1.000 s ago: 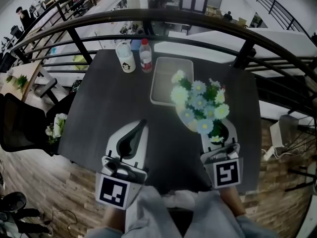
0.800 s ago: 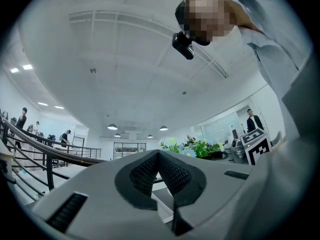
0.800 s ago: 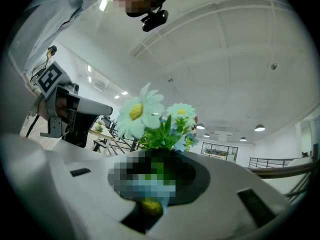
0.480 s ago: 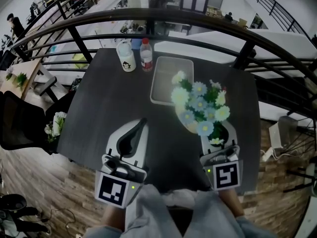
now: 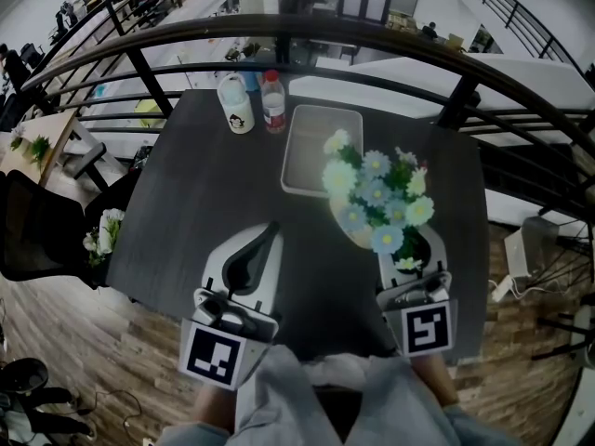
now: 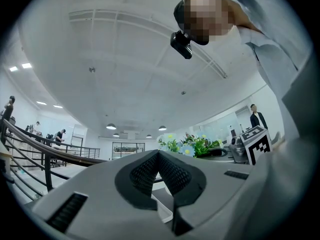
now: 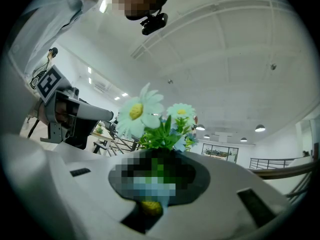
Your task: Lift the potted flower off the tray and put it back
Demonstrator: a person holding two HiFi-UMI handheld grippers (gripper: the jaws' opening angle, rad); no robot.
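Nothing shifts: right gripper stays clamped on potted flower beside tray; left gripper pinched together, empty; return likely pending.

Soft, even light falls from round ceiling lamps far beyond the fingers of the left gripper, casting no hard shadows. Fisheye bending curves every edge, corners go black, and the near fingers look slightly blurred

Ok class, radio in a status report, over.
Left gripper shut, empty. Right gripper shut on potted flower, off the tray, beside its near right corner. Tray empty; two bottles left of it, not blocking.
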